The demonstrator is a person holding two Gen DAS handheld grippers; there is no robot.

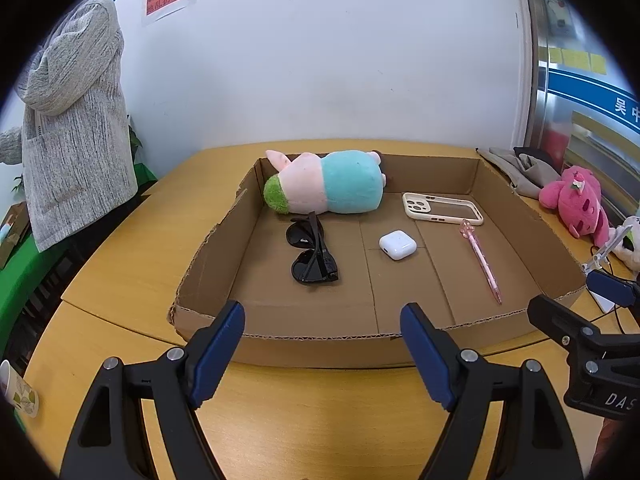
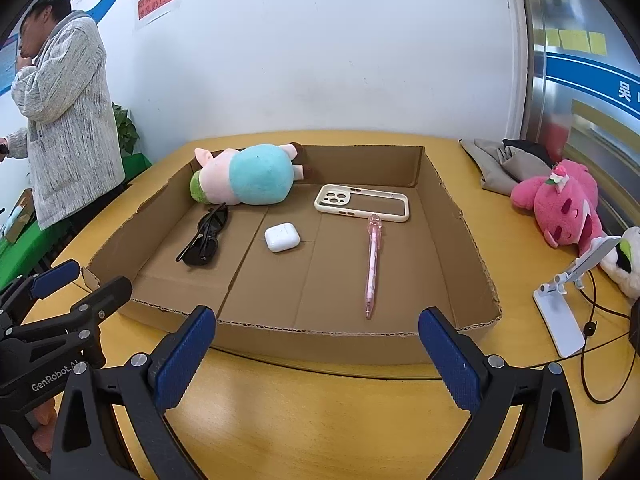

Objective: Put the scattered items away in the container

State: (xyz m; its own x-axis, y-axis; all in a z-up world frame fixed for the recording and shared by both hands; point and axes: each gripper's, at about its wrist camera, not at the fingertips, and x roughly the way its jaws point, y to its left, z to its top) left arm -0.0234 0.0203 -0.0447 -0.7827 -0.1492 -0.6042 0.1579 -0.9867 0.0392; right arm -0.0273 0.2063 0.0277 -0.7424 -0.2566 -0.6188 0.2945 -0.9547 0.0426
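Observation:
A shallow cardboard tray (image 1: 404, 178) (image 2: 452, 216) lies on the wooden table. In it lie a pink, teal and green plush toy (image 1: 328, 184) (image 2: 248, 176), black sunglasses (image 1: 312, 252) (image 2: 206, 236), a white earbud case (image 1: 397, 245) (image 2: 281, 237), a cream phone case (image 1: 442, 208) (image 2: 362, 202) and a pink pen (image 1: 482, 260) (image 2: 373, 264). My left gripper (image 1: 322, 320) is open and empty, just in front of the tray's near wall. My right gripper (image 2: 318, 328) is open and empty, also at the near wall.
A pink plush toy (image 1: 576, 200) (image 2: 560, 208), a white phone stand (image 2: 564, 292) with a black cable and folded grey cloth (image 2: 500, 160) lie right of the tray. A person in a grey cardigan (image 1: 72, 128) (image 2: 68, 120) stands at the left. A paper cup (image 1: 18, 394) sits at the near left.

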